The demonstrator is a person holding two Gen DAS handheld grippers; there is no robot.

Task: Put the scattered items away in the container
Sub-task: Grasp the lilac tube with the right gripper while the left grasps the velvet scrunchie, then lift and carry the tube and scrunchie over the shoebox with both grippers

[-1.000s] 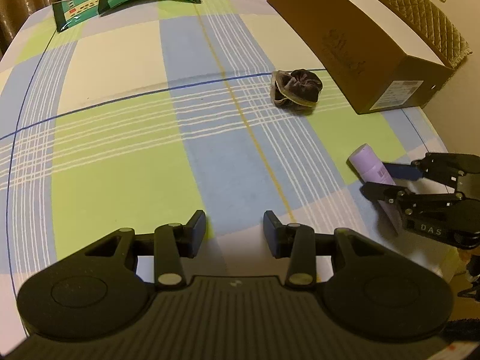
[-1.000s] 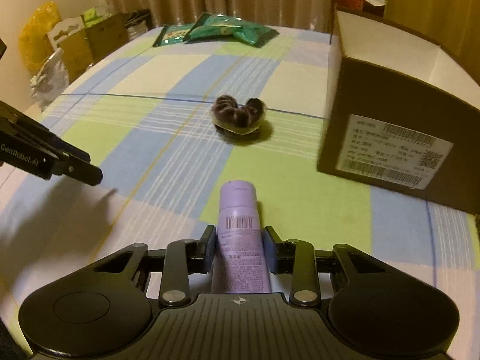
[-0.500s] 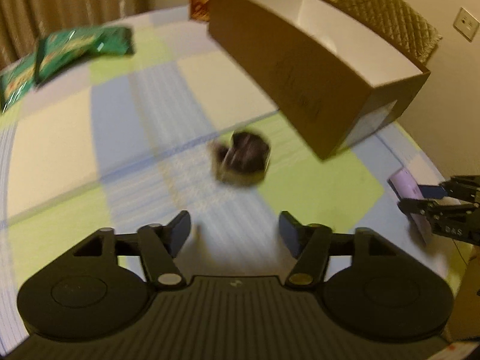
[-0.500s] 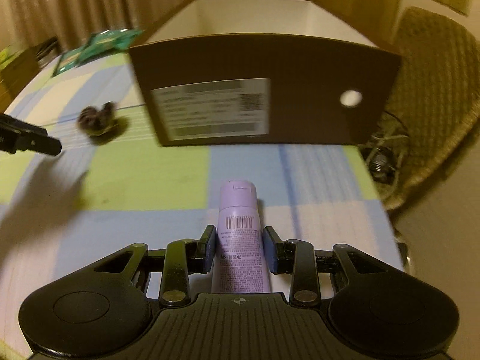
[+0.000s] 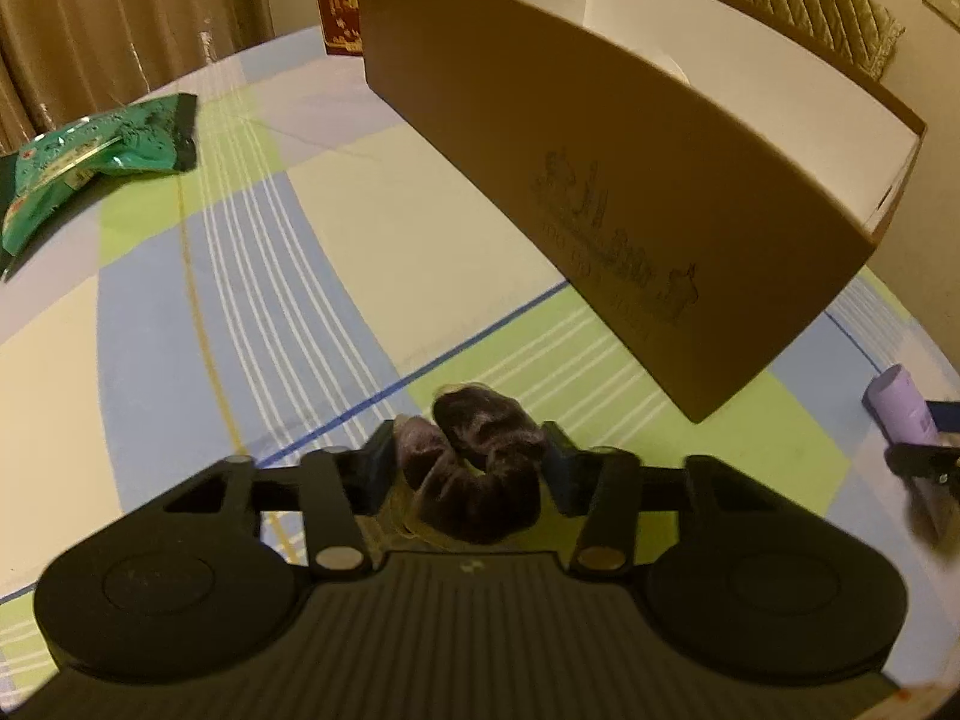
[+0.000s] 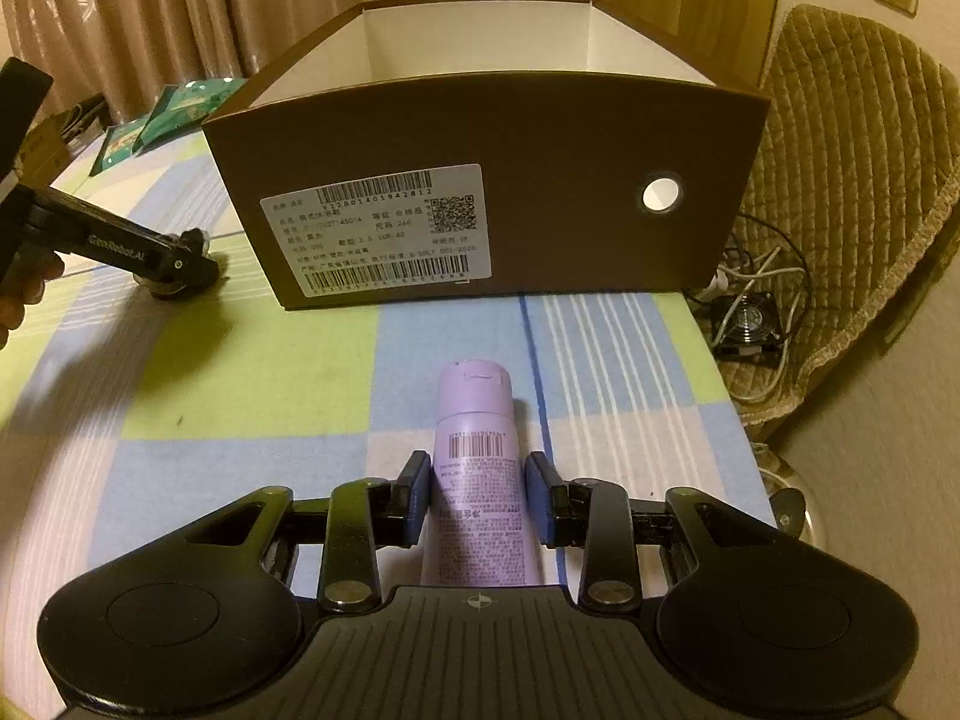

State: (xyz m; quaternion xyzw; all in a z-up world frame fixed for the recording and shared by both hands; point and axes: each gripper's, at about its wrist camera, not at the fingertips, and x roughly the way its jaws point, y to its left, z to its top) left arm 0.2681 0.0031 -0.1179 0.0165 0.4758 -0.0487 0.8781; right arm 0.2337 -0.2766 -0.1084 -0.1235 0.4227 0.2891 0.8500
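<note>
A dark purple velvet scrunchie (image 5: 480,480) lies on the checked tablecloth in front of the brown shoe box (image 5: 600,180). My left gripper (image 5: 469,462) has it between its jaws; they are closing and the pads touch both sides of it. My right gripper (image 6: 478,480) is shut on a lilac bottle (image 6: 477,420), held just above the cloth with its cap pointing at the labelled end of the open box (image 6: 540,138). In the right wrist view the left gripper (image 6: 180,267) sits low on the cloth by the box's left corner. The box's white inside looks bare.
Green snack packets (image 5: 96,162) lie at the table's far left. A red carton (image 5: 339,0) stands behind the box. A quilted chair (image 6: 852,180) and a tangle of cables (image 6: 750,312) are beyond the table's right edge.
My left gripper travelled to the scrunchie, spread wider, then closed around it. The right gripper swung right with the bottle and now faces the labelled end of the box.
</note>
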